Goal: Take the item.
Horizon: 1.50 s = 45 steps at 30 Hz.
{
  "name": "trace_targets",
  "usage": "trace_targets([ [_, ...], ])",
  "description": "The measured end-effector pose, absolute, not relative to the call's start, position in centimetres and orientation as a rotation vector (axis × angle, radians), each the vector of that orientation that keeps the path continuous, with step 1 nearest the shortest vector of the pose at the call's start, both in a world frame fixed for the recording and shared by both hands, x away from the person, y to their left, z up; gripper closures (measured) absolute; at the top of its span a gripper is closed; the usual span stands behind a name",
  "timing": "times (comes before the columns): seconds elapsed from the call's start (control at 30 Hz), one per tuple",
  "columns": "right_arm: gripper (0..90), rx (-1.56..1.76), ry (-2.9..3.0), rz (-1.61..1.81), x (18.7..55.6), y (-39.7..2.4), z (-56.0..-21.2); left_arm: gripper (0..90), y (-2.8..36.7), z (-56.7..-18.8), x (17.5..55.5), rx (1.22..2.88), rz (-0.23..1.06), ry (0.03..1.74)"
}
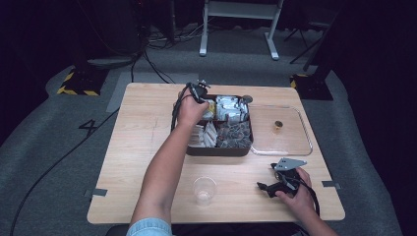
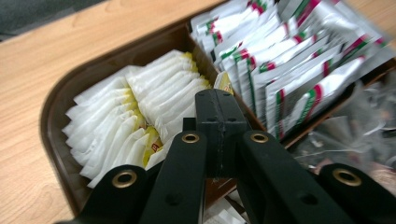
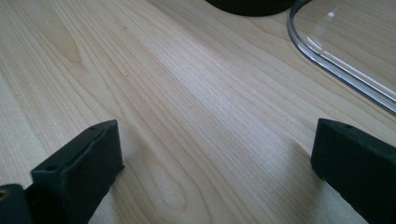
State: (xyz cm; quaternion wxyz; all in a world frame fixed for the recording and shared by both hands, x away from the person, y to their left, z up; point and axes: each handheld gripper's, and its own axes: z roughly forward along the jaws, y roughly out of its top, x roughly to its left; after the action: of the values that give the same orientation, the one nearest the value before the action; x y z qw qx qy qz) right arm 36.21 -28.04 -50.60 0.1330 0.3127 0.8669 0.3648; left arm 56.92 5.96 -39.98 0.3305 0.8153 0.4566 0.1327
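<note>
Sachets (image 2: 154, 100) of white paper with yellow tags stand packed on edge in the rear-left compartment of a dark brown tray (image 1: 219, 150), their long axes running up out of the tray and their flat faces stacked side by side. Above them the left gripper (image 2: 219, 100) has its black fingers (image 2: 219, 121) pressed fully together; a yellow-edged sachet corner (image 2: 224, 83) shows right at the tip, but whether it is pinched between them cannot be told. In the high view the left gripper (image 1: 199, 93) hangs over the tray's back-left corner, held by the left hand (image 1: 191, 112), with the forearm reaching diagonally across the bench (image 1: 142, 147). Just beside the white sachets, past a divider, sit packets with red and green stripes (image 2: 289, 74), leaning the same way; clear wrappers (image 1: 235, 133) fill the front-right compartment. The tray wall closes in tight on the sachets' left and far sides, leaving upward as the free direction.

Well apart, near the bench's front-right edge, the right gripper (image 1: 269, 187) rests low in the right hand (image 1: 295, 194), its fingers (image 3: 79, 168) spread wide over bare wood with nothing between them. A clear lid (image 1: 280, 130) lies flat just right of the tray, touching it, with a small dark knob (image 1: 278, 125) at its middle. An empty clear plastic cup (image 1: 204, 190) stands upright near the front edge, between the two arms, with open wood around it.
</note>
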Motion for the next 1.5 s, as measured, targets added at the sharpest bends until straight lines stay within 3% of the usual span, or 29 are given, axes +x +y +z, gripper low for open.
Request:
trace_targets([
  [0.53, 2.1, 0.903, 2.518, 1.057, 36.2, -28.0, -50.6, 90.0, 9.3, -35.4, 53.0, 2.102, 0.335, 1.042],
  [1.17, 2.1, 0.896, 2.521, 1.06, 36.2, -28.0, -50.6, 90.0, 11.0, -31.3, 43.6, 2.058, 0.309, 0.805],
  [1.5, 2.1, 0.896, 2.521, 1.06, 36.2, -28.0, -50.6, 90.0, 12.9, -31.2, 39.7, 2.005, 0.294, 0.746],
])
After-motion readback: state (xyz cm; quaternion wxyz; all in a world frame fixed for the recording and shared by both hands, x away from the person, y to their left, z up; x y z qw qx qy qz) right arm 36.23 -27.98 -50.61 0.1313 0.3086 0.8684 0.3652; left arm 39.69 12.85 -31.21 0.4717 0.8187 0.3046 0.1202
